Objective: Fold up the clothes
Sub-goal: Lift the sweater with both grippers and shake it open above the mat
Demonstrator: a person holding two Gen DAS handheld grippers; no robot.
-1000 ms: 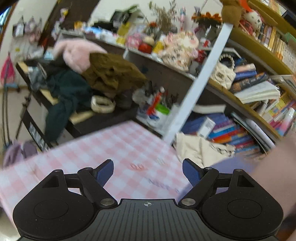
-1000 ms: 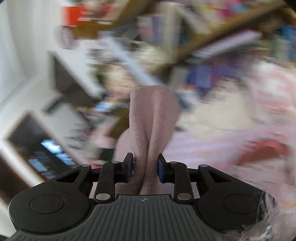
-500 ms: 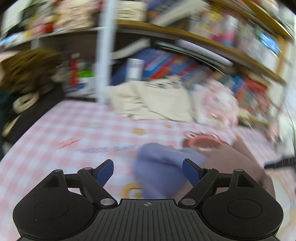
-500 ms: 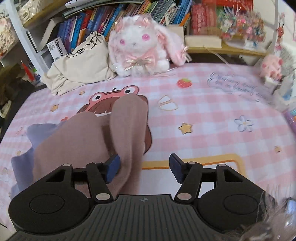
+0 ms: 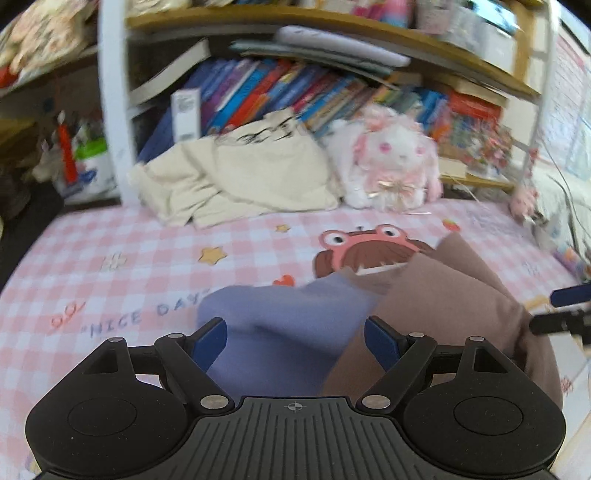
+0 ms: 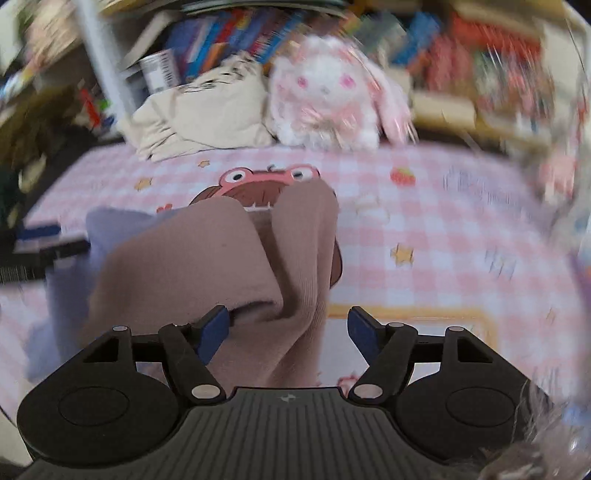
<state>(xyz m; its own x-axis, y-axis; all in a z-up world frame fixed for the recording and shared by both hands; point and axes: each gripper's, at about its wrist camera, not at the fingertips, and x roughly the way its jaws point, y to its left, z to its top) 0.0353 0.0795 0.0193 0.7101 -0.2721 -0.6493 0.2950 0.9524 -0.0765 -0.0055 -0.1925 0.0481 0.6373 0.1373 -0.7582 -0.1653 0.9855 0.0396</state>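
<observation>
Bookshelves (image 5: 280,92) back a pink checked cloth (image 5: 110,258) printed "NICE DAY", where a cream bag (image 5: 258,173) and plush rabbit (image 5: 391,166) sit. On the cloth lie a brown garment (image 6: 207,258) and a lilac garment (image 5: 288,325). The left gripper (image 5: 295,338) hangs wide over the lilac one; the right gripper (image 6: 288,328) has just been opening, its fingers (image 6: 212,328) loose around a brown fold.

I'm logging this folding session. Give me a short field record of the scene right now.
surface: pink checked cloth
garments: brown garment lying partly over lilac garment
left gripper: open, above the lilac garment
right gripper: jaws just opened, brown garment between them, unpressed
backdrop: cream bag, plush rabbit, bookshelf
</observation>
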